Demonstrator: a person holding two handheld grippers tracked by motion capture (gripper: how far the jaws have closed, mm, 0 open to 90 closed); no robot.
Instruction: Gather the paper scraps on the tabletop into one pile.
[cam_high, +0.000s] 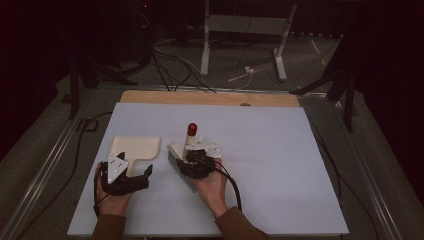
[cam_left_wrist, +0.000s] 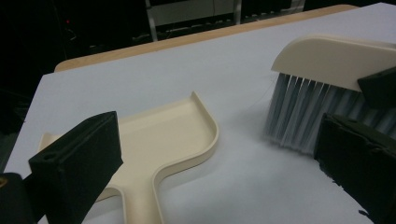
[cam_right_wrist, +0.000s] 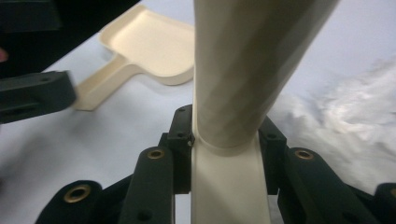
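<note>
A cream dustpan (cam_high: 135, 146) (cam_left_wrist: 173, 135) (cam_right_wrist: 154, 42) lies flat on the pale mat, left of centre. My left gripper (cam_high: 127, 171) (cam_left_wrist: 215, 182) sits just in front of it. Its jaws are open and wide apart, with the pan's handle (cam_left_wrist: 140, 200) lying low between them untouched. My right gripper (cam_high: 196, 164) (cam_right_wrist: 224, 133) is shut on the cream handle of a brush (cam_high: 188, 145) (cam_right_wrist: 243, 70) with a red tip (cam_high: 192, 128). The brush's pale bristles (cam_left_wrist: 299, 112) rest on the mat to the right of the pan.
A small white crumpled heap (cam_high: 209, 147) (cam_right_wrist: 345, 112) lies on the mat just right of the brush. The mat (cam_high: 270, 165) covers a wooden table (cam_high: 210, 97). Beyond the far edge the dark floor holds cables and a metal stand (cam_high: 242, 37).
</note>
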